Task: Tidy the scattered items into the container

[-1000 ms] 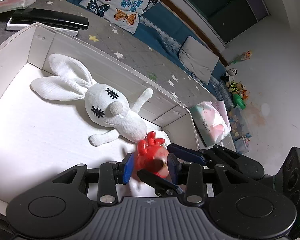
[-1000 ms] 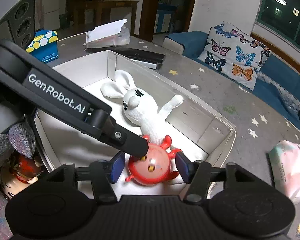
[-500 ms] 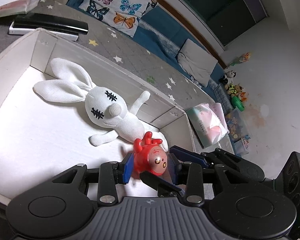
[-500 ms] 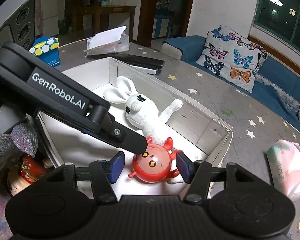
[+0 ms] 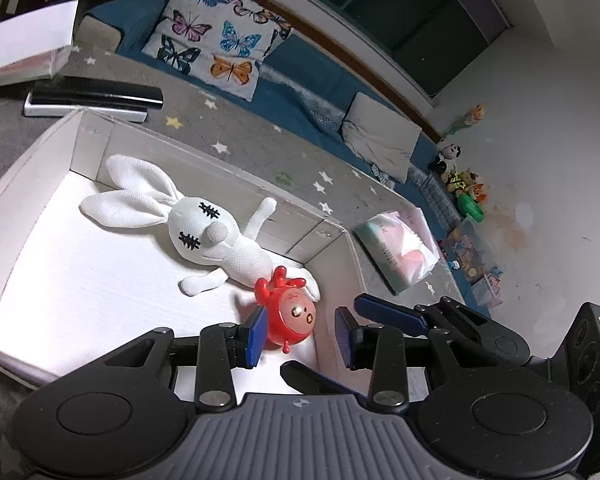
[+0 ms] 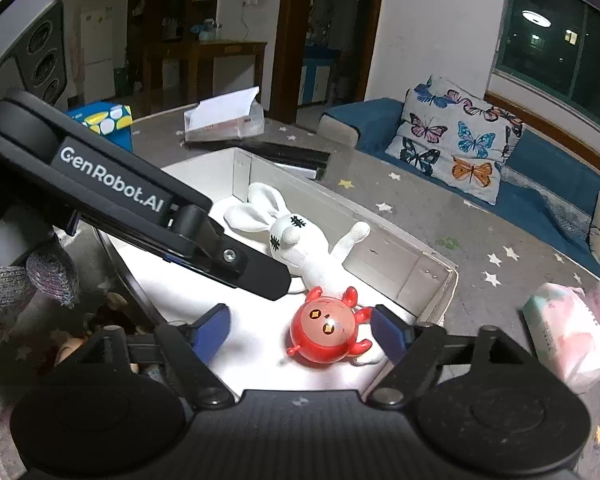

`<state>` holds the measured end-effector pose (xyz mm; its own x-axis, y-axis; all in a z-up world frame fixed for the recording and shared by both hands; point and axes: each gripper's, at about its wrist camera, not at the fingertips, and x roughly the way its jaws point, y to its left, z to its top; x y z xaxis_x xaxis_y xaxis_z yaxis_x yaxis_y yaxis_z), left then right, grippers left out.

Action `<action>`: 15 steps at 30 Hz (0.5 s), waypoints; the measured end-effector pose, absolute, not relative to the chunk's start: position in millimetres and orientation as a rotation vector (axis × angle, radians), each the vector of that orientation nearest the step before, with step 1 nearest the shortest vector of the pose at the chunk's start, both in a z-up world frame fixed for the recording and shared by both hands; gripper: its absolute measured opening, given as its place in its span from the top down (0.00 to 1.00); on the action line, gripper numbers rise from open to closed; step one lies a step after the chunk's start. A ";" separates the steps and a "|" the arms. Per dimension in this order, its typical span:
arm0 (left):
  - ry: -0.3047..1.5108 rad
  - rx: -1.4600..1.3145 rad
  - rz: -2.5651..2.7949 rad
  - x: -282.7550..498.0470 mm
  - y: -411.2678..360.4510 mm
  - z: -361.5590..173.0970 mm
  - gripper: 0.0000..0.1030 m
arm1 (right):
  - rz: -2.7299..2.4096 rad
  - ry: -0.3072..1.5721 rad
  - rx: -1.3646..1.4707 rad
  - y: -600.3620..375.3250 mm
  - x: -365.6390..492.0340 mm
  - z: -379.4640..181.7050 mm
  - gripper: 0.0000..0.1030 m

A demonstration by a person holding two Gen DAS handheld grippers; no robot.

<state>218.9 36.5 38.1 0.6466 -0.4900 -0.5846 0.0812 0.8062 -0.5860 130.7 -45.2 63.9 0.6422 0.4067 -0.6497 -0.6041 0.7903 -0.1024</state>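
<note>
Opening right tongs (image 6: 302, 330) near box wall (image 6: 404, 266).

Blue sofa (image 6: 548, 184) with butterfly cushion (image 6: 456, 144), dark window (image 6: 560, 60), white walls (image 5: 560, 128), star-patterned grey mat (image 6: 480, 248)

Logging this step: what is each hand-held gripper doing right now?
Left hand-held gripper: open, holding nothing.
Right hand-held gripper: jaws opening, red toy between them, free.
</note>
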 end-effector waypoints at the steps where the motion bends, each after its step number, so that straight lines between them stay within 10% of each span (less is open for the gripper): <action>1: 0.804 -0.550 -0.344 216.5 36.6 39.5 0.62 | 0.584 0.646 -0.323 -45.9 127.9 65.3 0.19; 15: 0.736 -0.512 -0.329 176.7 41.8 54.0 0.62 | 0.581 0.564 -0.275 -50.2 79.2 80.0 0.06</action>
<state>176.7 41.8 54.0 0.6992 -0.4561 -0.5506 0.1072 0.8283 -0.5499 79.2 -50.2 80.0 0.6917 0.4400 -0.5727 -0.5857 0.8057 -0.0883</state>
